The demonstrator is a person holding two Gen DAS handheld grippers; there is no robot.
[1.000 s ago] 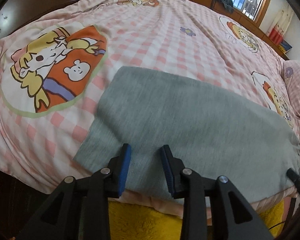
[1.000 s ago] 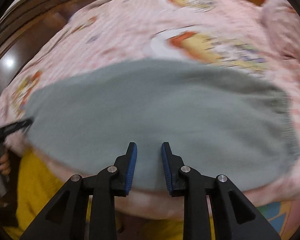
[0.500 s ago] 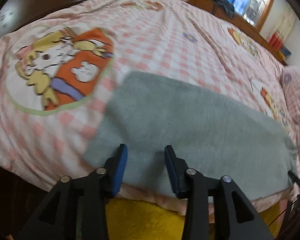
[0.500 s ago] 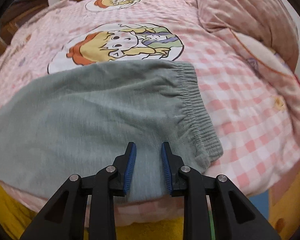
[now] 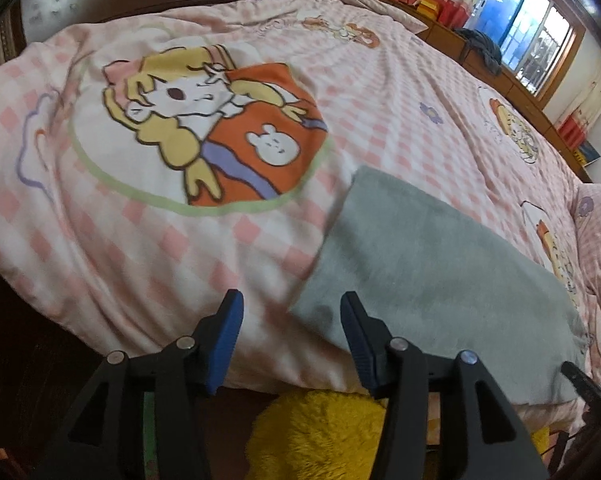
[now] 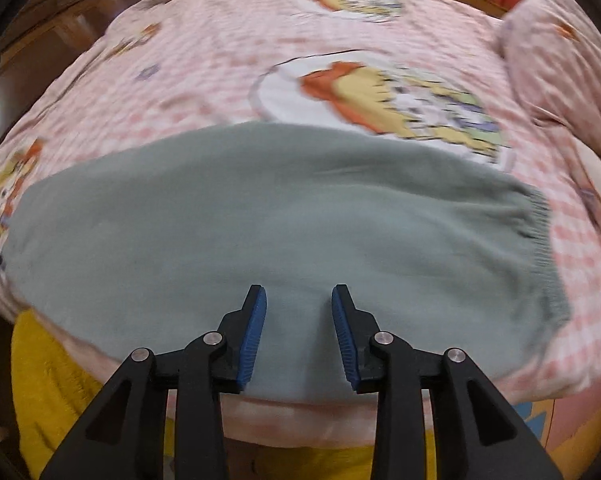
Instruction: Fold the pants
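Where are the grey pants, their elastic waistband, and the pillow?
grey pants (image 6: 260, 216): right wrist view, middle of the flat fabric.
elastic waistband (image 6: 540, 240): right wrist view, ribbed right-hand end of the pants.
pillow (image 6: 556, 52): right wrist view, its checked top face.

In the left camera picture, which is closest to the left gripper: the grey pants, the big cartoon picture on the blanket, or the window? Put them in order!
From the left gripper:
1. Grey pants, just ahead, to the right.
2. Big cartoon picture, further up the blanket, left.
3. Window, far back, top right.
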